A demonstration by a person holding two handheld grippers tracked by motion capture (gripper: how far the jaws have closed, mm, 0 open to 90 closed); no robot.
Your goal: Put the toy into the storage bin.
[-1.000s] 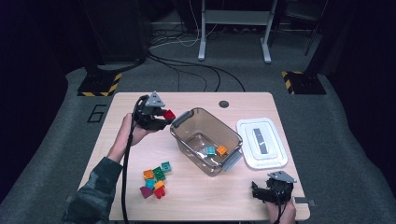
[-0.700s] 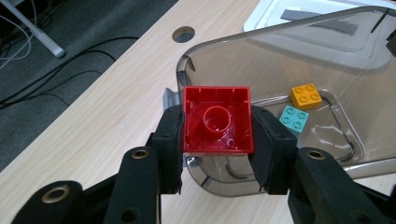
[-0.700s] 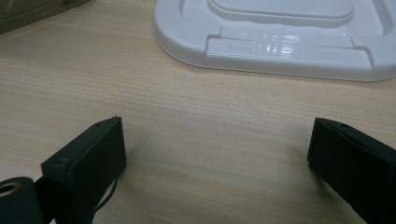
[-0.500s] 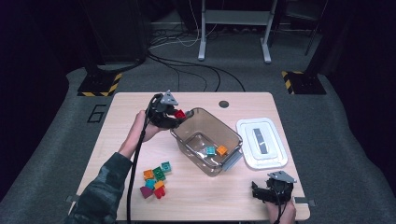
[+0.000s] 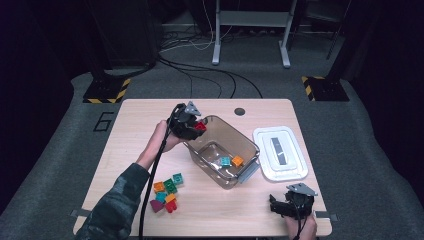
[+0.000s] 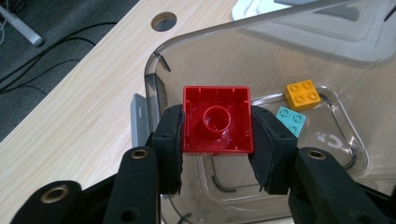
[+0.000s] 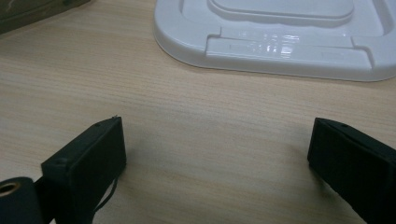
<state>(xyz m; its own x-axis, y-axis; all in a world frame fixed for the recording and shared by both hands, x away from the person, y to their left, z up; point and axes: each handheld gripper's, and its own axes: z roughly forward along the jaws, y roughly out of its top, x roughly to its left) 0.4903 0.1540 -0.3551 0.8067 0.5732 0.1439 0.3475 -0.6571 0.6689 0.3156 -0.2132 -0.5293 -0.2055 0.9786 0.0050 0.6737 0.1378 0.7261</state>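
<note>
Reaching in from the table's near left, the left gripper (image 5: 192,125) clamps a red block (image 6: 217,119) over the clear bin's (image 5: 248,141) rim, hollow underside facing the camera. The right gripper (image 5: 290,204) rests near the front edge, jaws spread wide over bare wood beside the white lid (image 7: 280,42).

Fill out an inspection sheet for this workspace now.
Surface: wooden table, with a round hole.
Job's things: red block above clear bin; teal block and orange block inside; loose blocks on the table.
Clutter: white lid beside the bin.
Grippers: left gripper clamps the red block; right gripper open, low over the table.
Cables: gripper cable; floor cables.
Surroundings: grey carpet, hazard-striped feet.
</note>
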